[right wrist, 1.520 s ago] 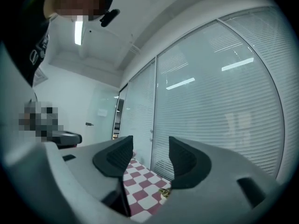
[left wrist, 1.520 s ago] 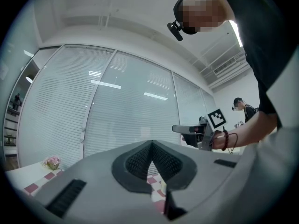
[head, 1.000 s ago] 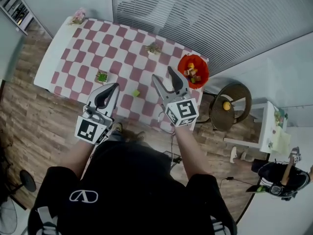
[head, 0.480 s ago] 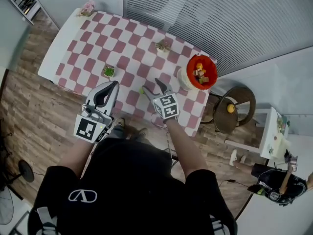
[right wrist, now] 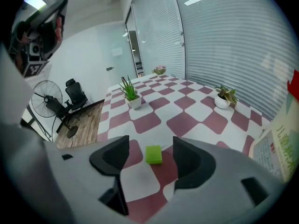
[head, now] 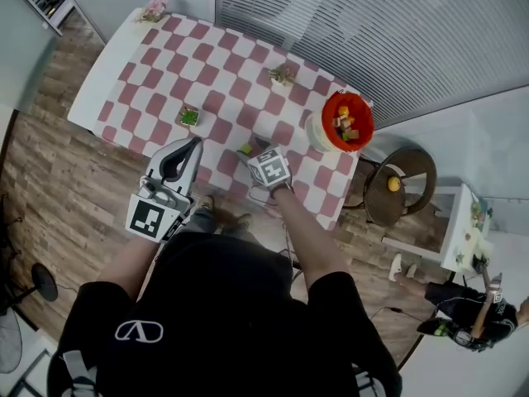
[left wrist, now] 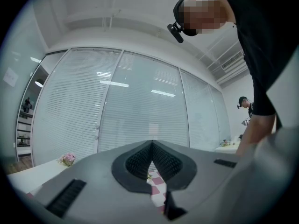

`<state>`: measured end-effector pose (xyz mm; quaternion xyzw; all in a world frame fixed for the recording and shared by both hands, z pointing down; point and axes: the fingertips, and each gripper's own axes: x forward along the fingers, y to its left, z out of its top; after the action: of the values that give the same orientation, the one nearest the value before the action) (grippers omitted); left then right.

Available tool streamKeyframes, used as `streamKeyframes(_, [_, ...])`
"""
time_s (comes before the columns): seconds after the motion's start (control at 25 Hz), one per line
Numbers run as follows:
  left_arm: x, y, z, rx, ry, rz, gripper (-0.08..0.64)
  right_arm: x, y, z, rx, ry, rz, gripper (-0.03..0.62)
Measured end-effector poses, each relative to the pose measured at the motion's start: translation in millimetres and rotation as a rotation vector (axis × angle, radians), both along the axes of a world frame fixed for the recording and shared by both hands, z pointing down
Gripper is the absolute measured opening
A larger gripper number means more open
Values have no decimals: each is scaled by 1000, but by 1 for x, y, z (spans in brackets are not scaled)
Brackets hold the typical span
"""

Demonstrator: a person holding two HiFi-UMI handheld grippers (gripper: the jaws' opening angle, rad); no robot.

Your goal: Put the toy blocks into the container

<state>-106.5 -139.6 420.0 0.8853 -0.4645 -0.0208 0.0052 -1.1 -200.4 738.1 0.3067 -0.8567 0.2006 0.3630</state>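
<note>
Where the checkered tabletop (head: 165, 81) ends at the right, the red container (head: 331, 110) stands with blocks inside | left claw (left wrist: 152, 143): jaws together, empty, off the near edge | right claw (right wrist: 150, 149): jaws apart, touching nothing | green block (right wrist: 153, 155): on tabletop, straight ahead between right jaws, seemingly squarish; right claw nearer

seen from the head view, around the table's (head: 165, 73) middle: the flower bunch (head: 154, 8) sits at 11 o'clock by a far corner, the far potted plant (head: 283, 74) at 2, the near potted plant (head: 189, 117) at 8. the container (head: 326, 114) stands at 4 by the edge, with toy blocks (head: 345, 125) in it. the loose toy block (head: 245, 149) lies at 5, between the right gripper's (right wrist: 150, 144) jaws, touching neither. a stool (head: 413, 162) stands off the table at 4.
</note>
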Motion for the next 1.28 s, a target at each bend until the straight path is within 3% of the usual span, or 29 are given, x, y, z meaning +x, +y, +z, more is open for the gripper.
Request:
streamKeyframes(0.32, [-1,-3,-5,16,16,-16,6,-10,-1,45,-104,162,-116,298])
streamKeyframes(0.52, [-5,-4,-8,27,20,-39,6,-9,5,51,-168,244,-154,200])
streamKeyframes(0.56, [-7,-2,-1,4,8,-34,6,-9,5,51,-172,253,-156,155])
streamKeyframes(0.64, [-9,-1,6,-16,3,-31,5,-11,4,49,-183,254,-160,147])
streamKeyframes(0.84, [-7,-3,-4,25,22,-36,6,-7,5,52,-209,241,-161,144])
streamKeyframes(0.96, [-4,-4,-7,23,25,-36,5,-8,0,27,-150,185,-138,144])
streamKeyframes(1.28, [6,-4,-2,1,12,11,6,-21,-12,-99,190,-26,-131,144])
